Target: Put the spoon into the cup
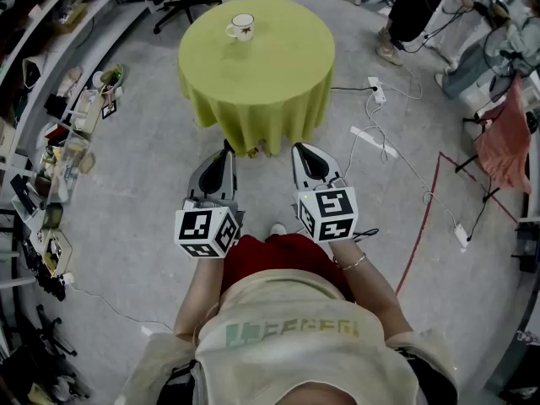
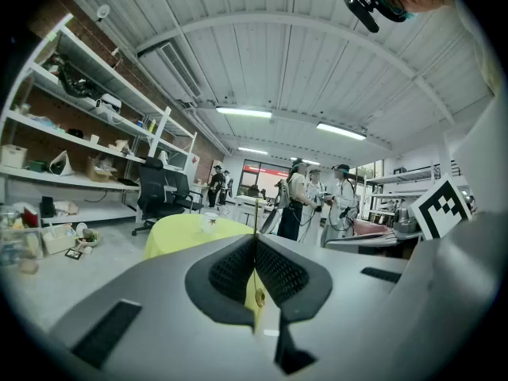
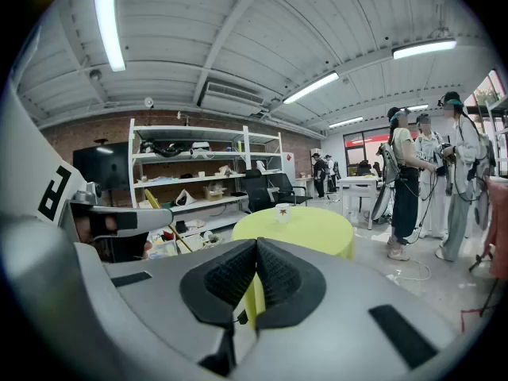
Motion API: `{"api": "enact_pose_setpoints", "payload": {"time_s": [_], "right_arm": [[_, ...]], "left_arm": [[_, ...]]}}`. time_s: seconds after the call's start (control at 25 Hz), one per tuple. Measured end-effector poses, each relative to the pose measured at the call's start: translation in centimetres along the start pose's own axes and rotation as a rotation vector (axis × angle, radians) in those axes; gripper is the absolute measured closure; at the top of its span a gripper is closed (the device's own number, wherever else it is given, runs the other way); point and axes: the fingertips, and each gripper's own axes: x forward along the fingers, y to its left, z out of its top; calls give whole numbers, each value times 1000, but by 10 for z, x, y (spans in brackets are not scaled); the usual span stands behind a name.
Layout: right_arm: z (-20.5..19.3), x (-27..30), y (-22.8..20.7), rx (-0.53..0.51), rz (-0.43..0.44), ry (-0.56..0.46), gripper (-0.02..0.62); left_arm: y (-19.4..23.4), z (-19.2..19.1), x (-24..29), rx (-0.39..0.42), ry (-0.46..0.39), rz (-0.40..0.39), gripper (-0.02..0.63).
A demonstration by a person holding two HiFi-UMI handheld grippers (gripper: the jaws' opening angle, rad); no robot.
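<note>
So, working outward from the tongs:

1. The left gripper [image 2: 255,248] is seen with its jaws pressed together on a thin metal stem. This is taken to be the spoon [image 2: 255,219]. It pokes up past the pad tips, roughly upright.
2. The right gripper [image 3: 255,244] is closed as well, pad against pad, and nothing is pinched between them.
3. Both are held side by side in front of the body, well short of the table [image 1: 278,74].
4. The cup [image 1: 241,28] is found standing upright on the far part of that round table, which is covered in yellow-green cloth. It's well apart from both grippers, with its handle apparently turned to the left in the head view.
5. Handling guess: the spoon is probably light, stiff and smooth, so a thin stem like that could easily be twisted or slid in the pads. A firm pinch around mid-stem would be favoured. Which end sticks out can't be told.
6. The cup looks ceramic and small, so it could be tipped by a knock. The spoon would be better lowered in than dropped.
</note>
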Motion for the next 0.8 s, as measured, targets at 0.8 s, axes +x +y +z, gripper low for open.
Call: {"api": "enact_pose_setpoints", "payload": {"time_s": [0.8], "right_arm": [[10, -9, -26, 51, 4, -47, 558]], "left_arm": [[-5, 9, 16, 21, -9, 52, 581]]}}
